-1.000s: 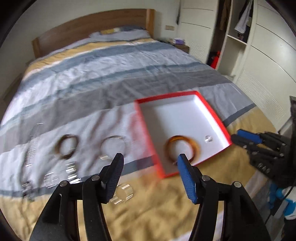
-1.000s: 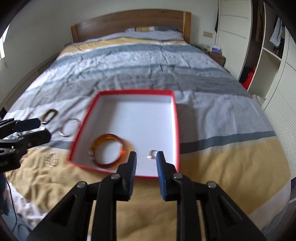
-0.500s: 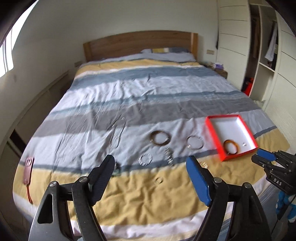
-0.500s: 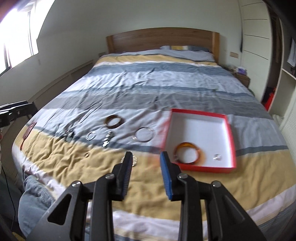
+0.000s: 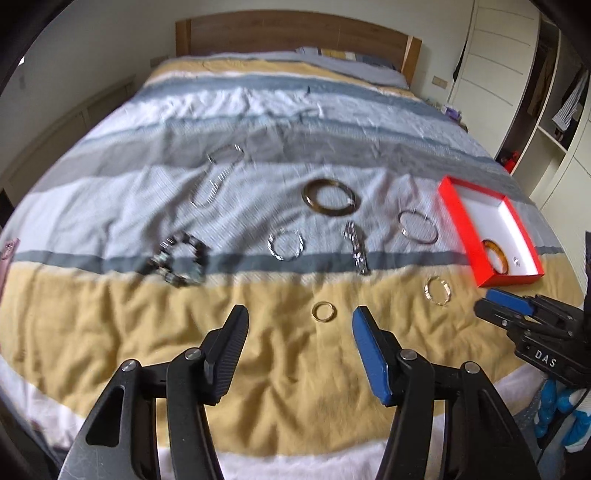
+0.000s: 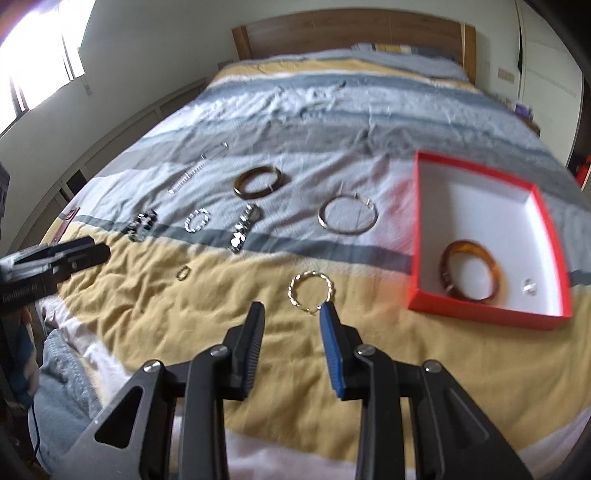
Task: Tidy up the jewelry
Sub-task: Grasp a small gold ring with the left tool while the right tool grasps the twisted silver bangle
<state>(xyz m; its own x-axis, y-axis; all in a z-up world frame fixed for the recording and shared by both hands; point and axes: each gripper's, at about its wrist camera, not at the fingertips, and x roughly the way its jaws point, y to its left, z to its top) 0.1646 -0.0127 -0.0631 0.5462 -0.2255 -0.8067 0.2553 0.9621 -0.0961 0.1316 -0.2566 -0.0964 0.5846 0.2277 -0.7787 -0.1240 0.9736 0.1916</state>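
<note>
A red box [image 5: 460, 225] [image 6: 417, 221] with a white inside lies on the bed at the right. It holds an amber bangle [image 6: 469, 271] and a small clear piece [image 6: 529, 287]. Several pieces lie loose on the cover: a dark bangle [image 5: 330, 197], a thin hoop [image 6: 347, 215], a twisted gold hoop [image 6: 310, 289], a small gold ring [image 5: 324, 311], a bead bracelet [image 5: 177, 264]. My left gripper [image 5: 299, 325] is open and empty, just short of the gold ring. My right gripper [image 6: 291, 317] is open and empty, just short of the twisted gold hoop.
The striped bed cover [image 5: 258, 122] reaches back to a wooden headboard [image 5: 291, 33]. A long chain [image 5: 218, 177] and a silver link strap [image 5: 356, 247] lie among the pieces. White wardrobes [image 5: 517, 74] stand at the right, a window [image 6: 33, 66] at the left.
Both grippers have pulled away from the red box, swung left and come back down toward the loose jewelry. The right gripper's jaws have opened wider.
</note>
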